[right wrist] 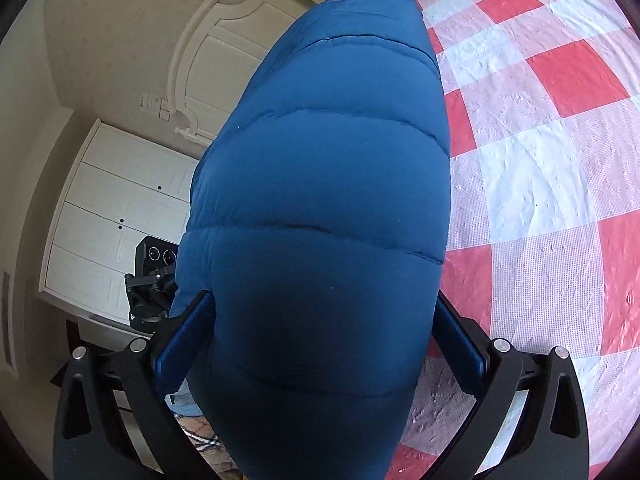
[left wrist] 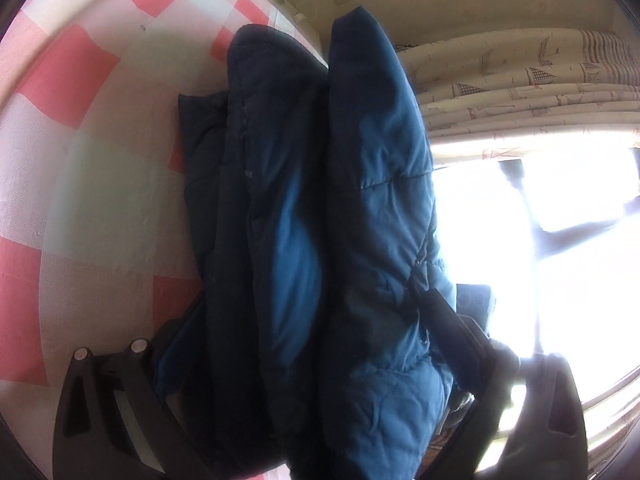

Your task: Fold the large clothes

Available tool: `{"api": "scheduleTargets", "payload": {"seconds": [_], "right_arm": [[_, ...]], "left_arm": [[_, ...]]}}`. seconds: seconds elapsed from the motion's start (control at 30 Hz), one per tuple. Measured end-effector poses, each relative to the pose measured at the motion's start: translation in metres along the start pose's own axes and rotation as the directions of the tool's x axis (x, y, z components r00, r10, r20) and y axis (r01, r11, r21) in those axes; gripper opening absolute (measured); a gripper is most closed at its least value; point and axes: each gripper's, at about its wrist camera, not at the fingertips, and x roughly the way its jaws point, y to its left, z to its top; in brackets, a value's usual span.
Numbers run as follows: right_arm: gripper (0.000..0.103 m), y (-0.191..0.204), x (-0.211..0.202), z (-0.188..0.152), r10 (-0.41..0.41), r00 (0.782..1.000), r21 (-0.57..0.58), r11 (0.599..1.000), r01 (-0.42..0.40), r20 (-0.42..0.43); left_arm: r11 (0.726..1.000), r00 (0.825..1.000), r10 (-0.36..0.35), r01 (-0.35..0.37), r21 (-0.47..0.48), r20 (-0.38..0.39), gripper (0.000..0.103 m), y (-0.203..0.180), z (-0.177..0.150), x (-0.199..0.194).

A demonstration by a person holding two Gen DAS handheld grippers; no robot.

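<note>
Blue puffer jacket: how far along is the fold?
Done: the blue puffer jacket is already doubled into thick layers. In hand: the left claw and right claw each clamp the bundle above the checked cover. Left: lay it down flat and release.

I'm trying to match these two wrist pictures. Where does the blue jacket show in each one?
Left wrist: the jacket fills the centre in bunched folds, from the top down between the left gripper fingers.
Right wrist: it bulges up the middle, pinched in the right gripper.
Shared landmark: the checked cloth, left of the jacket in the left wrist view, right of it in the right wrist view.
</note>
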Motion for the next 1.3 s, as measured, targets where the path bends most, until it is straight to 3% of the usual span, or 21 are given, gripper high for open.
{"api": "scheduleTargets", "payload": {"seconds": [0.13, 0.2, 0.27, 0.33, 0.4, 0.53, 0.8, 0.9, 1.0, 1.13, 1.17, 1.23, 1.27, 1.3], "right_arm": [[0.099, 0.005, 0.003, 0.0, -0.008, 1.0, -0.017, 1.0, 0.008, 0.007], [0.099, 0.009, 0.005, -0.002, -0.018, 1.0, -0.034, 0.999, 0.019, 0.023], [0.093, 0.015, 0.005, -0.005, -0.024, 0.999, -0.067, 0.997, 0.027, 0.048], [0.082, 0.024, 0.001, -0.01, -0.047, 0.995, -0.129, 0.99, 0.057, 0.084], [0.077, 0.036, -0.002, -0.016, -0.073, 0.989, -0.187, 0.978, 0.097, 0.13], [0.072, 0.048, -0.01, -0.009, -0.086, 0.975, -0.259, 0.956, 0.139, 0.206], [0.071, 0.041, -0.054, 0.06, -0.106, 0.934, -0.248, 0.948, 0.198, 0.34], [0.071, 0.019, -0.063, 0.081, -0.127, 0.925, -0.217, 0.952, 0.215, 0.358], [0.07, -0.019, -0.061, 0.095, -0.163, 0.931, -0.149, 0.964, 0.221, 0.326], [0.075, -0.058, -0.059, 0.092, -0.159, 0.939, -0.075, 0.979, 0.191, 0.305], [0.085, -0.057, -0.061, 0.091, -0.173, 0.935, -0.058, 0.978, 0.2, 0.31], [0.09, -0.045, -0.07, 0.087, -0.224, 0.912, -0.058, 0.964, 0.259, 0.342], [0.09, -0.034, -0.078, 0.085, -0.257, 0.892, -0.07, 0.95, 0.303, 0.373], [0.09, -0.022, -0.087, 0.08, -0.288, 0.866, -0.08, 0.934, 0.348, 0.408]], "left_arm": [[0.992, 0.995, 0.093, -0.094, 0.083, 0.02, 0.102, -0.01, -0.007, 0.007], [0.986, 0.991, 0.124, -0.128, 0.11, 0.048, 0.097, -0.015, -0.012, 0.007], [0.977, 0.982, 0.148, -0.164, 0.14, 0.113, 0.074, -0.025, -0.019, 0.001], [0.953, 0.963, 0.198, -0.233, 0.191, 0.183, 0.06, -0.042, -0.031, -0.001], [0.936, 0.945, 0.233, -0.282, 0.21, 0.231, 0.055, -0.055, -0.035, 0.001], [0.938, 0.936, 0.205, -0.271, 0.216, 0.287, 0.048, -0.07, -0.026, 0.007], [0.934, 0.935, 0.168, -0.252, 0.253, 0.311, 0.047, -0.11, 0.036, 0.041], [0.927, 0.941, 0.178, -0.258, 0.271, 0.289, 0.047, -0.115, 0.055, 0.07], [0.921, 0.943, 0.226, -0.289, 0.26, 0.245, 0.048, -0.108, 0.063, 0.107], [0.924, 0.939, 0.223, -0.289, 0.249, 0.264, 0.064, -0.1, 0.06, 0.115], [0.926, 0.936, 0.233, -0.296, 0.235, 0.264, 0.072, -0.099, 0.061, 0.111], [0.91, 0.914, 0.272, -0.346, 0.229, 0.302, 0.08, -0.104, 0.062, 0.097], [0.893, 0.887, 0.302, -0.391, 0.221, 0.35, 0.082, -0.11, 0.062, 0.084], [0.872, 0.847, 0.336, -0.445, 0.205, 0.412, 0.082, -0.112, 0.058, 0.067]]}}
